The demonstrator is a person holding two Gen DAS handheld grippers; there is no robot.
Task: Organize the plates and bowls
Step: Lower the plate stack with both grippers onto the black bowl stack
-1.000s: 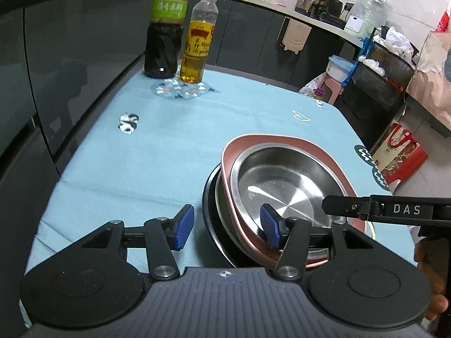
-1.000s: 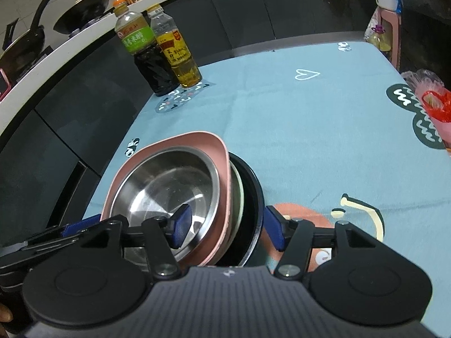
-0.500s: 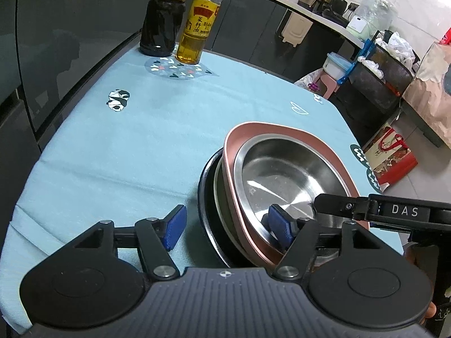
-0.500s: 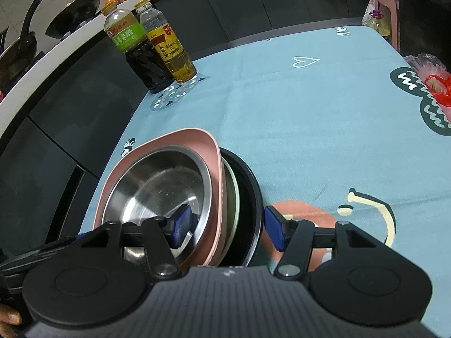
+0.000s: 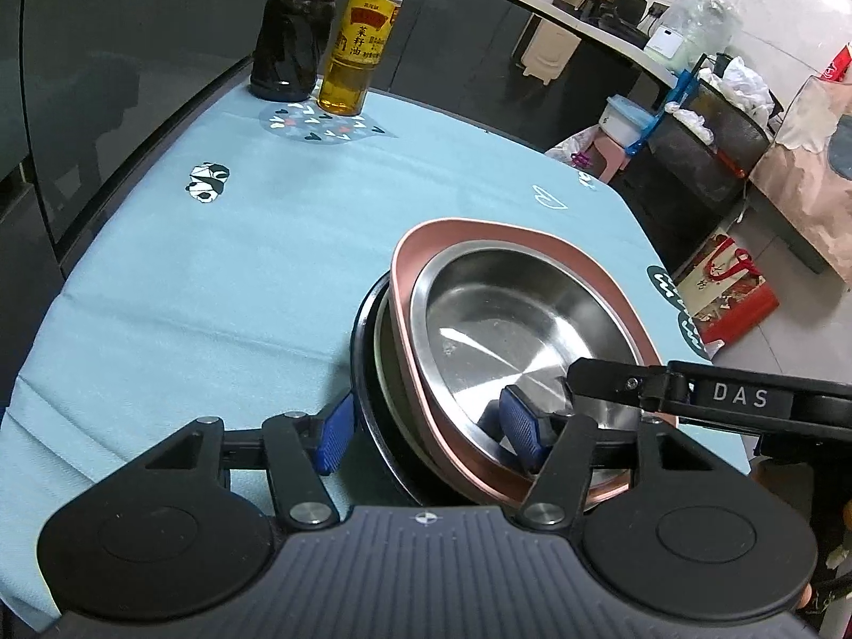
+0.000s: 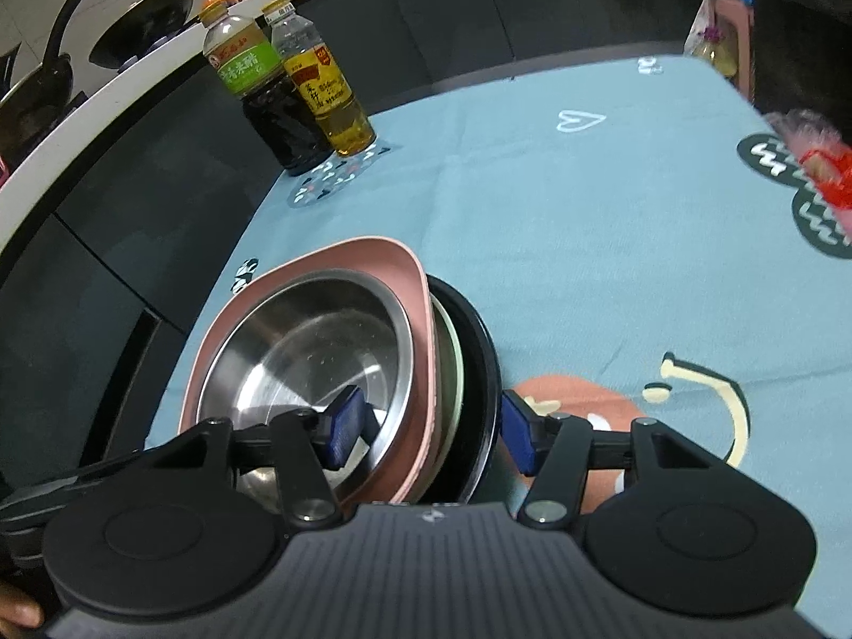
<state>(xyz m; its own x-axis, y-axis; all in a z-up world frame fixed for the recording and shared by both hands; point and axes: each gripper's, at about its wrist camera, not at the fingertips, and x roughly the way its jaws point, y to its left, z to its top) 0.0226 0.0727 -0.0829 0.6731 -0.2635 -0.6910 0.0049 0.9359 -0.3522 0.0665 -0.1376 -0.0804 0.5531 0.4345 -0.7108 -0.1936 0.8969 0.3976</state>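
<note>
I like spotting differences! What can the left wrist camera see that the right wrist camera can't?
Only the left wrist view shows the red bag on the floor, the black bin and the right gripper's arm marked DAS.

Only the right wrist view shows the wok and pan on the counter.

Both show the steel bowl in the pink dish, two bottles and the blue cloth.

- Dark vinegar bottle (image 5: 293, 37) with a green label, upper left of the left wrist view.
- Yellow oil bottle (image 5: 358, 53) just beside it, on the right.
- Light blue tablecloth (image 5: 223, 266) with a panda print (image 5: 207, 181).
- Black wok (image 6: 144, 26) on the white counter (image 6: 80, 106), upper left of the right wrist view.
- Red bag (image 5: 729, 287) at the right edge.
</note>
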